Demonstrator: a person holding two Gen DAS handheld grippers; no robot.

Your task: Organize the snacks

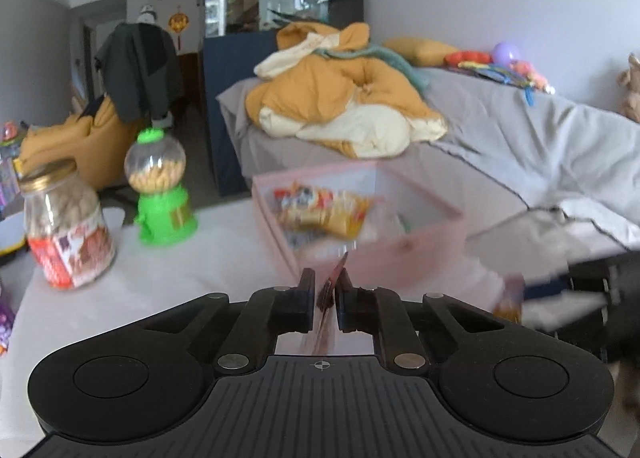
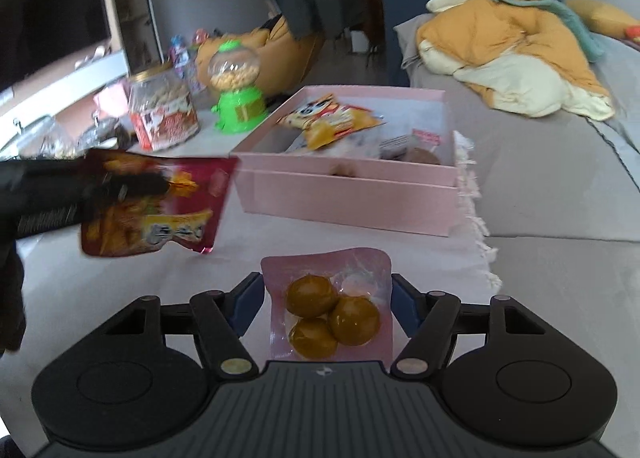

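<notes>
My left gripper (image 1: 325, 282) is shut on a thin red snack packet (image 1: 326, 298), seen edge-on between its pads. In the right wrist view that same red packet (image 2: 160, 202) hangs above the white table, left of the pink box (image 2: 348, 194), with the left gripper (image 2: 156, 188) gripping its upper part. My right gripper (image 2: 326, 290) holds a pink packet with three brown balls (image 2: 332, 314), a blue pad against each side edge. The open pink box (image 1: 360, 226) lies just beyond both grippers and contains several snack packets (image 2: 332, 118).
A glass jar of snacks (image 2: 164, 114) and a green dispenser with a clear globe (image 2: 236, 90) stand at the table's far left. Past the box, a grey-covered sofa (image 2: 540, 178) carries a yellow quilt (image 2: 512, 50). The tablecloth's fringed edge (image 2: 476, 218) is right of the box.
</notes>
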